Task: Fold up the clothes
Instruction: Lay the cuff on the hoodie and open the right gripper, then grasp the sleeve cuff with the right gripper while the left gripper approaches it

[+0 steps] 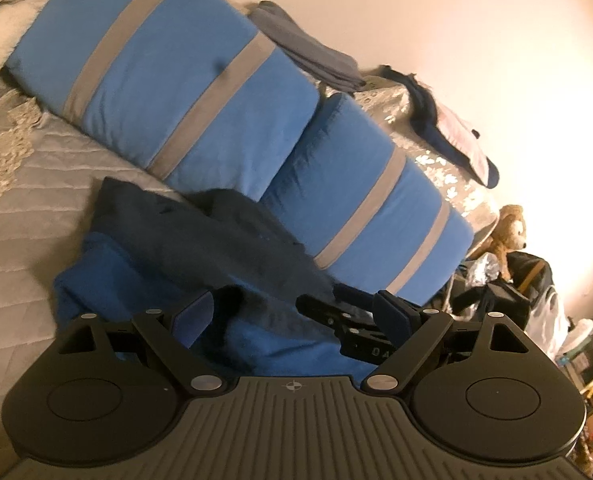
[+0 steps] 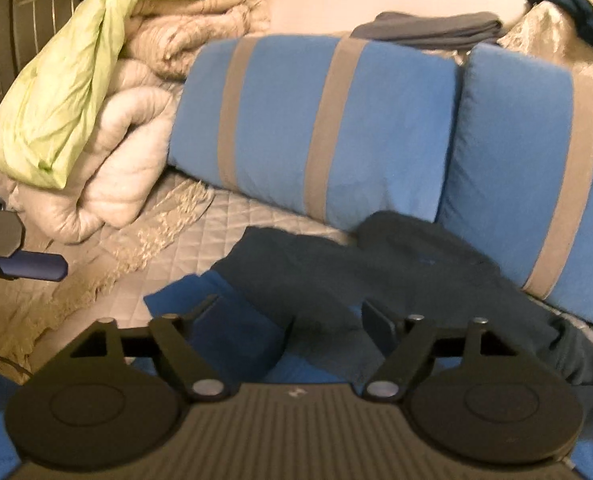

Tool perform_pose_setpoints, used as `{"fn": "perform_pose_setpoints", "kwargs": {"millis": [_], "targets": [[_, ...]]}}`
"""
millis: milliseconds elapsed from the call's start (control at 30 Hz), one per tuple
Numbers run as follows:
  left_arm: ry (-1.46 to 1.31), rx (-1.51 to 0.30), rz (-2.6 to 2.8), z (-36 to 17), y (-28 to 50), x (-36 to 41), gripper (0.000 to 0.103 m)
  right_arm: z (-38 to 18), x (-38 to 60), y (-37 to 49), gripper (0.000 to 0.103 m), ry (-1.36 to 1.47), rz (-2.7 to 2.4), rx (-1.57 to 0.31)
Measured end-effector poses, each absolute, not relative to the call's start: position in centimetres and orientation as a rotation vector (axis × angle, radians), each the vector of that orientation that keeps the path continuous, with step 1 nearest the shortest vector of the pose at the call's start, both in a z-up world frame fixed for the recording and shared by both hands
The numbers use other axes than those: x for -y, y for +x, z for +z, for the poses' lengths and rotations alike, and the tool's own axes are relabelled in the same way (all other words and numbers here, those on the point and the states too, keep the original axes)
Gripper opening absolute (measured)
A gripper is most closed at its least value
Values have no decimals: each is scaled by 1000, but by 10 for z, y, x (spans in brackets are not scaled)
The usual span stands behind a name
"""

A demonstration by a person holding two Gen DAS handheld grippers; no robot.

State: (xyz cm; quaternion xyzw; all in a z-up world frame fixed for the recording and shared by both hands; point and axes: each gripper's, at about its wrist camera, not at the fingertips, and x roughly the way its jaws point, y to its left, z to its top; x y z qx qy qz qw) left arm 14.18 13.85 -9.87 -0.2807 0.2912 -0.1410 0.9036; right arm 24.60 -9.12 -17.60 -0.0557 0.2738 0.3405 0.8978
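Note:
A dark navy garment (image 1: 200,232) lies crumpled on a bright blue garment (image 1: 108,276) on the quilted bedspread (image 1: 28,208), just in front of the pillows. My left gripper (image 1: 292,316) is open low over both garments, and nothing is pinched between its blue pads. Part of my right gripper (image 1: 348,332) shows as a black piece ahead of it. In the right wrist view, my right gripper (image 2: 292,322) stands open over the dark garment (image 2: 376,264) and the blue garment (image 2: 216,320), holding nothing. A blue-padded finger of my left gripper (image 2: 28,266) shows at that view's left edge.
Two blue pillows with grey stripes (image 2: 328,120) (image 2: 536,168) lean behind the clothes. Folded grey clothes (image 2: 428,28) rest behind them. A rolled cream quilt with a green cover (image 2: 96,100) sits at the left. A teddy bear (image 1: 506,236) and clutter stand past the bed's end.

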Motion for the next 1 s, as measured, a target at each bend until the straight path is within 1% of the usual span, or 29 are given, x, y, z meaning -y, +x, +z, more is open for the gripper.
{"fn": "perform_pose_setpoints", "kwargs": {"millis": [67,167,300,467,600,800,867,1000], "targets": [[-580,-586,-304,-91,147,-132,88,-173,97,247,90,-112,679,-558],[-598,-565,-309,-85,163,-121,88,-172,106,248,99,-110,631,-544],[-638,-543,-307,-82,189,-106,88,-184,116,254,103,-85,551,-548],[-679,-493,-244,-101,224,-96,88,-210,122,265,103,-20,423,-549],[-695,-465,-172,-133,243,-99,88,-232,127,272,103,-4,351,-532],[-782,-549,-107,-189,255,-122,88,-252,136,272,103,29,335,-469],[-791,-593,-85,-195,257,-128,88,-254,136,270,103,17,363,-453],[-759,-594,-105,-194,255,-132,88,-255,134,270,103,-29,429,-444]]}}
